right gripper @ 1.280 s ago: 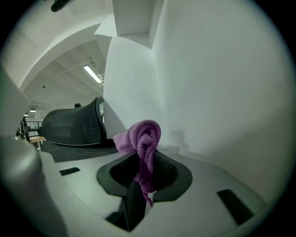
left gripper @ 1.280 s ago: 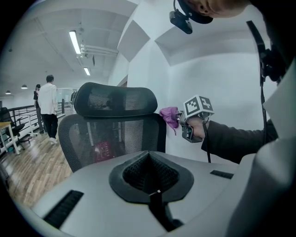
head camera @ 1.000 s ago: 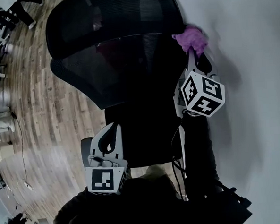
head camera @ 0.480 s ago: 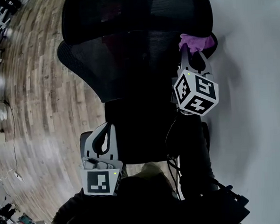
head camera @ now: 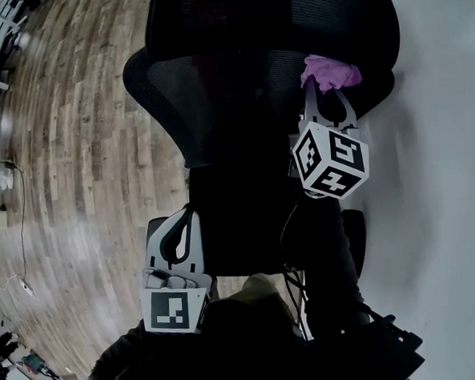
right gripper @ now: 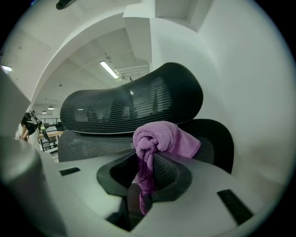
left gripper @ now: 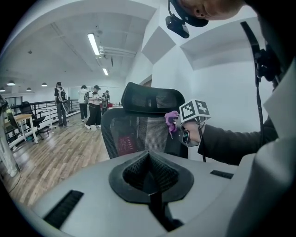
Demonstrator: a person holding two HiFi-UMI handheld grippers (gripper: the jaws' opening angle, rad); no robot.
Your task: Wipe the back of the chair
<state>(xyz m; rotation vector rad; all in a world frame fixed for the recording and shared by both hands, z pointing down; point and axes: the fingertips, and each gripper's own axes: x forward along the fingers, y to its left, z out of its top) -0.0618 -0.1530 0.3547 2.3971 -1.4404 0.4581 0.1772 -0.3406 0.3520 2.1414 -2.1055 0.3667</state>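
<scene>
A black mesh chair back (head camera: 224, 106) with a headrest (head camera: 267, 15) fills the top of the head view. My right gripper (head camera: 325, 91) is shut on a purple cloth (head camera: 331, 73) and holds it against the upper right of the chair back, just under the headrest. In the right gripper view the cloth (right gripper: 159, 139) bunches between the jaws, with the headrest (right gripper: 134, 109) right behind it. My left gripper (head camera: 183, 221) hangs shut and empty below the backrest. The left gripper view shows the chair back (left gripper: 138, 132) and the purple cloth (left gripper: 172, 121) from behind.
Wooden floor (head camera: 75, 155) lies left of the chair and a white wall (head camera: 445, 172) stands close on the right. Several people (left gripper: 90, 104) stand far off by desks (left gripper: 21, 122) in the left gripper view. The person's dark sleeve (head camera: 330, 268) runs down from the right gripper.
The chair has shifted right in the head view. The cloth now sits further in from the chair's right edge. The left gripper has barely moved.
</scene>
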